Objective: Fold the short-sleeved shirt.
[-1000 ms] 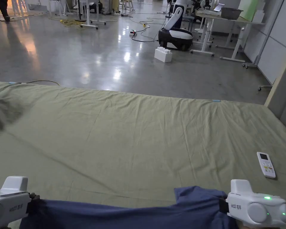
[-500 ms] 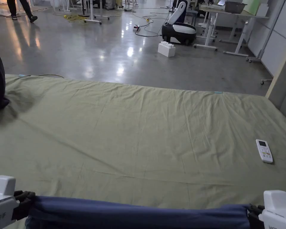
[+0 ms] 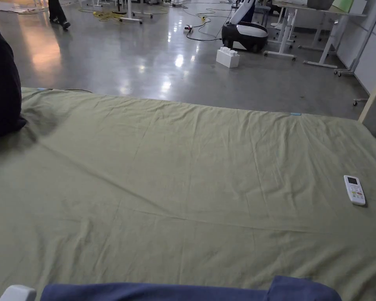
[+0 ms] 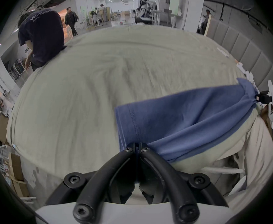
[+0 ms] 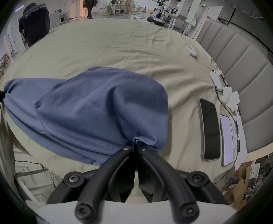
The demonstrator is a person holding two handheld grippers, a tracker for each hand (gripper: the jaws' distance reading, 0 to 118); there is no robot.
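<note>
Left gripper [image 4: 136, 146] and right gripper [image 5: 135, 144], each clamped on one end of the blue shirt [image 4: 177, 122].

In the left gripper view the jaws are pressed together on a hemmed edge at lower centre, and the shirt runs in a band to the far right of the frame, where the other gripper pinches a bunched corner. In the right gripper view the jaws bite a gathered fold at lower centre, and the cloth spreads leftward, loose and humped. In the head view the shirt is a strip along the bottom edge, over the near side of the green sheet [image 3: 183, 164]. A white remote [image 3: 354, 190] lies on the sheet at right, well apart from the shirt. A person in a dark top [image 4: 42, 33] sits on the sheet's edge, upper left.
</note>
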